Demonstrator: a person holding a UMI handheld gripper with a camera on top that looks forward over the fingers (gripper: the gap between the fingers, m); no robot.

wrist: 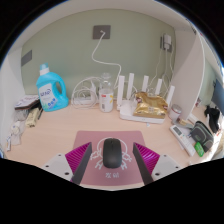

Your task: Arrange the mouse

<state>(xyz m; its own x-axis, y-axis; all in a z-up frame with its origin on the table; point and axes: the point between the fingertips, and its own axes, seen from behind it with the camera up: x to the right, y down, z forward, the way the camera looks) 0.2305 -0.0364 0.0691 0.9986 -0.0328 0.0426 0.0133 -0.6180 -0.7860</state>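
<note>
A black computer mouse [113, 155] lies on a pink mouse mat [110, 172] with a white drawing on it, on a light wooden desk [60, 140]. My gripper [112, 157] has its two fingers [79, 156] either side of the mouse, magenta pads facing in. There is a gap between each pad and the mouse, which rests on the mat. The fingers are open.
At the back stand a blue detergent bottle [51, 90], a white-capped bottle [107, 96], a white router with antennas [143, 100] and a gold bag [151, 101]. Clutter lies at the desk's left edge [22, 122] and right edge [196, 135]. A cable hangs from a wall socket [101, 33].
</note>
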